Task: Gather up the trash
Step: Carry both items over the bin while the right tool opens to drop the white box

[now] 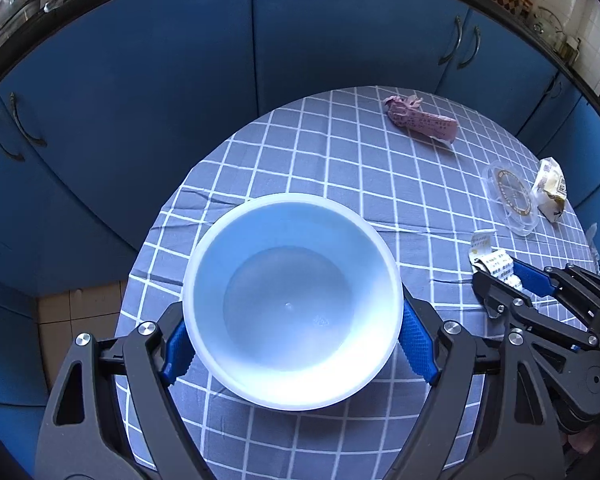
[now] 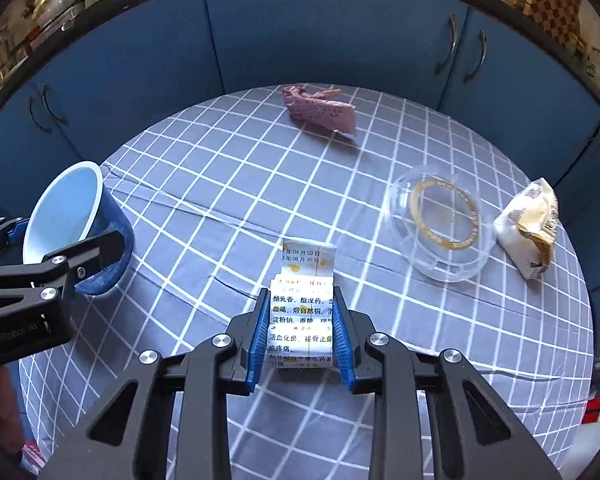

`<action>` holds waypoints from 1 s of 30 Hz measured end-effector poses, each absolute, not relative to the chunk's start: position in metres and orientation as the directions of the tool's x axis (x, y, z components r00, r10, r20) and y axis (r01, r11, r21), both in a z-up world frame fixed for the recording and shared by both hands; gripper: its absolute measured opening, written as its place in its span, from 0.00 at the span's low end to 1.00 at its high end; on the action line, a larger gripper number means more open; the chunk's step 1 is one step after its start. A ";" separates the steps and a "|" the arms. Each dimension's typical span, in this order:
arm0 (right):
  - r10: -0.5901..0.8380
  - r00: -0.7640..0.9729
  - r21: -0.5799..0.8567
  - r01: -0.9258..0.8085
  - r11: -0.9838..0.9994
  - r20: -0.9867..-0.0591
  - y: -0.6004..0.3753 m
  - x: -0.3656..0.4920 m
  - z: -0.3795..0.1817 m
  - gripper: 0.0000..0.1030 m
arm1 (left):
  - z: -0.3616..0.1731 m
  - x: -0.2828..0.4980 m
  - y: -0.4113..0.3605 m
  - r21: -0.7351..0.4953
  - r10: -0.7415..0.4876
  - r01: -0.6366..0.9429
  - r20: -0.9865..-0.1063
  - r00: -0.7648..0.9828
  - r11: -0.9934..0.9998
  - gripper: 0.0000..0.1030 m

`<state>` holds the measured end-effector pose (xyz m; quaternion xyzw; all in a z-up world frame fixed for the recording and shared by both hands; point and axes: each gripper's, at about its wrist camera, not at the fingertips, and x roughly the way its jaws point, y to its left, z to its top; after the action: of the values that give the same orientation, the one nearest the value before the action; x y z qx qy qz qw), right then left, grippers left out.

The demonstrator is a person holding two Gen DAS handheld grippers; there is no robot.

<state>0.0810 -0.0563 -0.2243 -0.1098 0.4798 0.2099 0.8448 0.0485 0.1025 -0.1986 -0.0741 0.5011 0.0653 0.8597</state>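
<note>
My left gripper (image 1: 292,344) is shut on a blue bin (image 1: 292,300) with a white inside, held tilted over the checked tablecloth; the bin looks empty. It also shows in the right wrist view (image 2: 72,216). My right gripper (image 2: 302,300) is shut on a folded white printed leaflet (image 2: 302,312), also seen in the left wrist view (image 1: 496,264). A crumpled pink wrapper (image 2: 320,112) lies at the far side. A clear plastic lid (image 2: 444,224) and a white-and-yellow snack wrapper (image 2: 530,228) lie at the right.
The round table with a grey-blue checked cloth (image 2: 220,184) stands before blue cabinets (image 2: 300,32) under a dark counter. Tiled floor (image 1: 80,312) shows at the left of the table.
</note>
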 end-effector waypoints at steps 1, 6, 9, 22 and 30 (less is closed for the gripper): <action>0.248 0.454 0.016 -0.456 0.890 -0.856 -0.060 0.081 -0.222 0.28 | -0.196 0.048 0.100 -0.061 0.037 -0.182 -0.870 0.491 0.981 0.80; 0.226 0.480 0.006 -0.417 0.909 -0.848 -0.087 0.080 -0.203 0.28 | -0.180 0.055 0.077 -0.059 0.019 -0.134 -0.857 0.515 0.989 0.80; 0.208 0.503 -0.003 -0.387 0.922 -0.839 -0.109 0.079 -0.189 0.28 | -0.168 0.061 0.056 -0.062 -0.003 -0.093 -0.847 0.531 0.994 0.80; 0.108 0.564 -0.021 -0.217 0.976 -0.818 -0.235 0.078 -0.145 0.28 | -0.127 0.081 -0.079 -0.058 -0.134 0.154 -0.823 0.552 0.986 0.80; 0.056 0.595 -0.033 -0.138 0.990 -0.801 -0.304 0.091 -0.125 0.28 | -0.106 0.095 -0.158 -0.031 -0.189 0.281 -0.807 0.559 0.959 0.80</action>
<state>0.0908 -0.3042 -0.1251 -0.0457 0.4464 0.0545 0.8920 0.0949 -0.1579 -0.1057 0.0506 0.4504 -0.1333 0.8813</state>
